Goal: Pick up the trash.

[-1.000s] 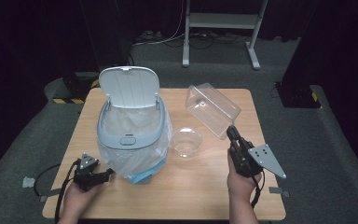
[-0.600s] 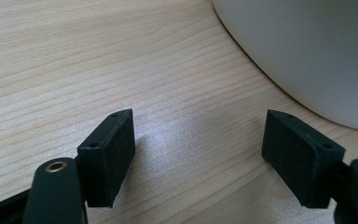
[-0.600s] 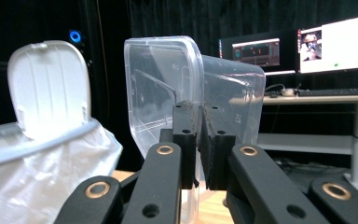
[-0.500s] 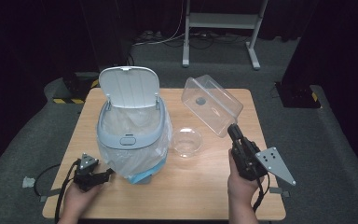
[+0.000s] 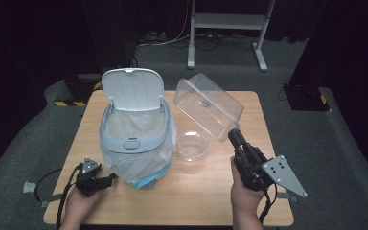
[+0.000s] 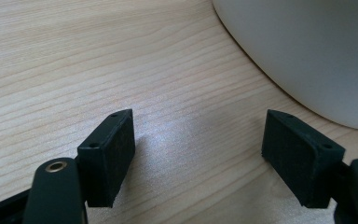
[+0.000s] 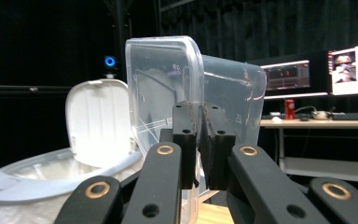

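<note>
My right gripper point(image 5: 233, 137) point(image 7: 199, 121) is shut on the rim of a clear plastic box point(image 5: 209, 106) point(image 7: 168, 84), which hangs tilted in the air over the table's right half. A grey-white bin point(image 5: 133, 132) point(image 7: 42, 179) with a plastic liner stands left of centre, its lid point(image 5: 132, 89) flipped up. A small clear bowl point(image 5: 190, 145) sits between the bin and my right gripper. At the front left my left gripper point(image 5: 109, 179) point(image 6: 198, 154) rests open just over the wood, the bin's pale wall point(image 6: 307, 51) close beside its right jaw, nothing between the jaws.
The wooden table point(image 5: 206, 196) has bare room along its front edge and at the far right. A grey three-cornered plate point(image 5: 282, 175) sticks out from my right gripper. Dark floor, a metal stand point(image 5: 227, 28) and cables lie beyond the table.
My right gripper has risen and lifted the clear box off the table, tipping it up toward the bin. The left gripper has stayed put.
</note>
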`<move>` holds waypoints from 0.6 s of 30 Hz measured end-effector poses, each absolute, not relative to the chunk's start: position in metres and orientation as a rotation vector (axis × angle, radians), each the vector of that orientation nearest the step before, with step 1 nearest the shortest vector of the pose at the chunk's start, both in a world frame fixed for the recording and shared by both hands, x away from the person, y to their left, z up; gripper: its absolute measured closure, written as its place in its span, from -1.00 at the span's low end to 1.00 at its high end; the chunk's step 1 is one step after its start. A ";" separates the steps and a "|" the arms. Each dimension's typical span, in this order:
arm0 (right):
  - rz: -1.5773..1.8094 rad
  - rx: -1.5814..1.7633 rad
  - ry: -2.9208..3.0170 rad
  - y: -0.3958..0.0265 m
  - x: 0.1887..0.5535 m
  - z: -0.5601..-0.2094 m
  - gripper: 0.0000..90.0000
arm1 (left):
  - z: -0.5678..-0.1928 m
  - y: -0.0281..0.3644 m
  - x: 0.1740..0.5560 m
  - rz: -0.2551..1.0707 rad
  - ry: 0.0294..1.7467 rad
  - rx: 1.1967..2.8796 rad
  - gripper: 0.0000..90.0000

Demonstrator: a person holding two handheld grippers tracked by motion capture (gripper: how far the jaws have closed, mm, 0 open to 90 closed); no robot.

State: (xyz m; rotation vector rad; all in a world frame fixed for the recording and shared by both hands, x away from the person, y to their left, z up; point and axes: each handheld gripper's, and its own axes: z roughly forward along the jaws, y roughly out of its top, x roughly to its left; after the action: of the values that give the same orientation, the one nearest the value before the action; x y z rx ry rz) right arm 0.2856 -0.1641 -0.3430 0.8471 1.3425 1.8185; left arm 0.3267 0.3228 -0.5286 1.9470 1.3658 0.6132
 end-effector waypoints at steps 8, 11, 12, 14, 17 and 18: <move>1.858 0.794 1.388 -0.151 0.282 -0.339 0.91 | -0.529 0.323 0.327 0.613 1.367 1.945 -0.43; 1.863 0.773 1.407 -0.146 0.282 -0.338 0.90 | -0.529 0.323 0.327 0.614 1.369 1.940 -0.43; 1.863 0.773 1.407 -0.146 0.282 -0.338 0.90 | -0.529 0.323 0.327 0.614 1.369 1.940 -0.43; 1.865 0.761 1.420 -0.142 0.282 -0.337 0.90 | -0.529 0.322 0.327 0.613 1.368 1.940 -0.43; 1.881 0.736 1.451 -0.133 0.287 -0.333 0.90 | -0.529 0.322 0.327 0.613 1.368 1.940 -0.43; 1.880 0.723 1.452 -0.131 0.288 -0.332 0.90 | -0.529 0.322 0.327 0.612 1.368 1.939 -0.43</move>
State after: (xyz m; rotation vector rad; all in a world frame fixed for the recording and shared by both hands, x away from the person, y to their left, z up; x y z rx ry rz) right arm 0.2880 -0.1307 -0.3317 0.7232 1.4522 1.8797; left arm 0.3268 0.3225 -0.5288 1.9393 1.3685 0.6124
